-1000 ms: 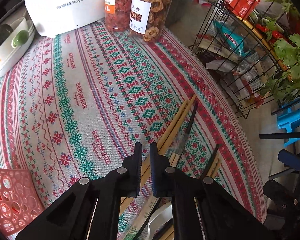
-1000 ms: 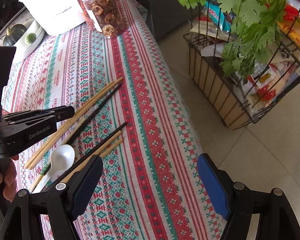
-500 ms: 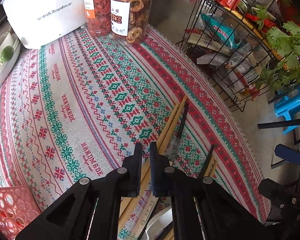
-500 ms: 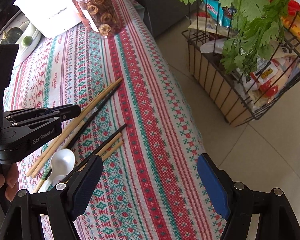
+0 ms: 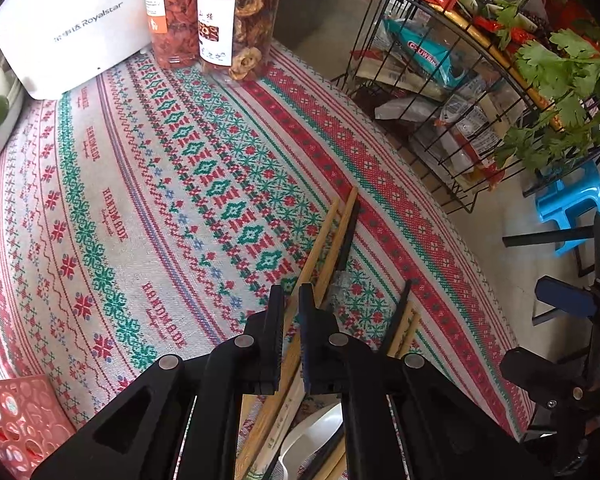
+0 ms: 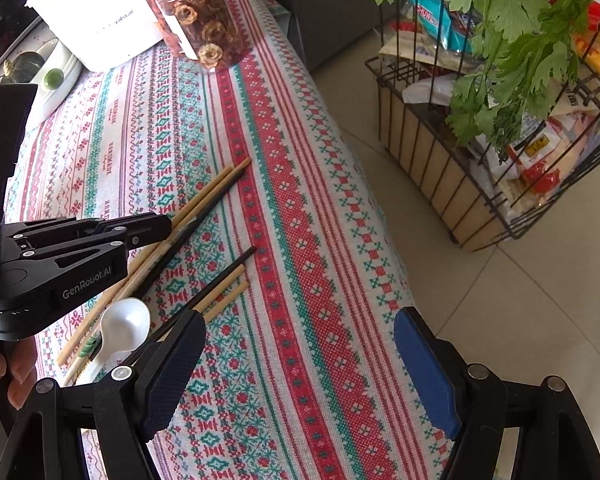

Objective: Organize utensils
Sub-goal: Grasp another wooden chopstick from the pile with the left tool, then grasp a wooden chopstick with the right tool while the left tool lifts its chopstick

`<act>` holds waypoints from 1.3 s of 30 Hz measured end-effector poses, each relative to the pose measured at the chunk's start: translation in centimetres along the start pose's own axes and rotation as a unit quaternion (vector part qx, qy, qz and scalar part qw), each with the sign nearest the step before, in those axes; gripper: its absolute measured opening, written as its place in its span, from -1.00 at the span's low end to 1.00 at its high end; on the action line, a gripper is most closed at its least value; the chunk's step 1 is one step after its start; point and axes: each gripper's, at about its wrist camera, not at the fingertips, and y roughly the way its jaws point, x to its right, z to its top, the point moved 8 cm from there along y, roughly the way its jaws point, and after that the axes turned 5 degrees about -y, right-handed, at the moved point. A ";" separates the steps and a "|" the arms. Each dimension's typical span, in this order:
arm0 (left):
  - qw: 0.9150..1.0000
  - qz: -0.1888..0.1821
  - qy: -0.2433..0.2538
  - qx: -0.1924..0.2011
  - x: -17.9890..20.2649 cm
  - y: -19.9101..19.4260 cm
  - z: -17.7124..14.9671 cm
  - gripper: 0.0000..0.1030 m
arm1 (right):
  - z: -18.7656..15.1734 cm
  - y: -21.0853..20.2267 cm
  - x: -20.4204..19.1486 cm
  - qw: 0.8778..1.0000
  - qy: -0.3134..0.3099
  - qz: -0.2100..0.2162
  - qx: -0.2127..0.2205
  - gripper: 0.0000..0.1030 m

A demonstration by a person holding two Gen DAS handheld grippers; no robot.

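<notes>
Left wrist view: left gripper (image 5: 290,312) sits low over the bamboo chopsticks (image 5: 332,236) near the table's right edge, jaws narrow w/ just a slim gap, one stick running between them. Can't tell if it's truly pinched yet. Vs. a sec ago the camera has crept fwd along the sticks: jars (image 5: 236,20) and white cooker (image 5: 68,28) at the far edge loom bigger, jaw gap unchanged. So this reads as lining up on the pair, not lifting. Black chopstick (image 5: 346,240) lies just beside the bamboo ones; a second bunch (image 5: 400,320) sits nearer the right edge. Red basket (image 5: 16,420) peeks at the near-left corner, prob. the drop spot.

Right wrist view: right gripper (image 6: 296,364) hangs w/ jaws wide, holding nothing, half off the tablecloth's (image 6: 300,240) right edge. It has barely shifted. White spoon (image 6: 124,328) lies by the left gripper (image 6: 160,228), touching the stick ends. Utensils all on the cloth, so sorting is barely begun.
</notes>
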 end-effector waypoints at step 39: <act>0.974 0.030 -0.065 0.214 -8.0 -23.7 -14.3 -0.91 | 3.5 5.3 -4.0 0.998 0.050 0.040 -0.023 -0.37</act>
